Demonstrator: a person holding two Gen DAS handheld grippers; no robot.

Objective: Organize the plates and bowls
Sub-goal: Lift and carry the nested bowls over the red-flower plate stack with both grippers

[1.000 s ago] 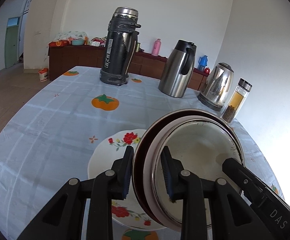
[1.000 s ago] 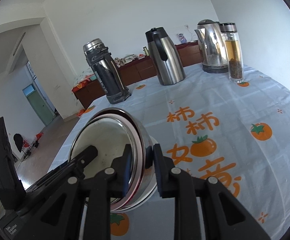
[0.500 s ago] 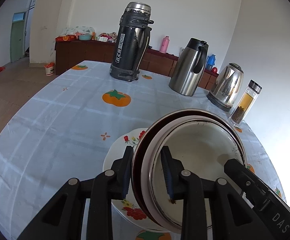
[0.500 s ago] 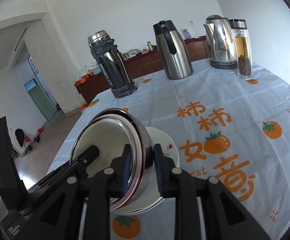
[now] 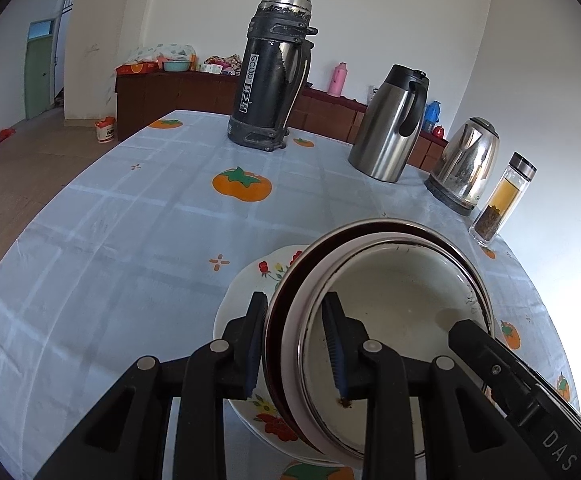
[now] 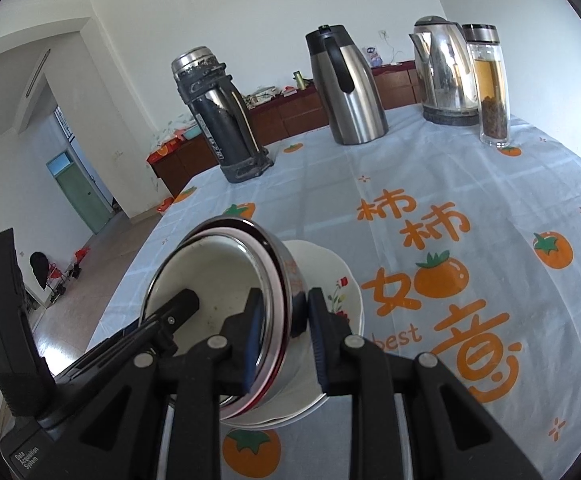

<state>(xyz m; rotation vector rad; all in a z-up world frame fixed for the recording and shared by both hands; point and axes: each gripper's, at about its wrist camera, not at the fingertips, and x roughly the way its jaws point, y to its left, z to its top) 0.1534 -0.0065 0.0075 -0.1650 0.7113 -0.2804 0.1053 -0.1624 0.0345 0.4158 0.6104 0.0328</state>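
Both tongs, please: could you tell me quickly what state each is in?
Left tongs: closed on the bowls' rim.
Right tongs: closed on the opposite rim.

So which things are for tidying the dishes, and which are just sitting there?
For the job: nested metal bowls, white flowered plate, left gripper, right gripper.

Just sitting: black flask, steel jug, steel kettle, glass tea bottle.

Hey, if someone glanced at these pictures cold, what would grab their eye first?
Front and centre, nested metal bowls gripped on opposite rims by the left tool and right tool, over a flowered plate. Behind them, a black thermos, steel carafe, kettle and tea bottle line the orange-fruit tablecloth.
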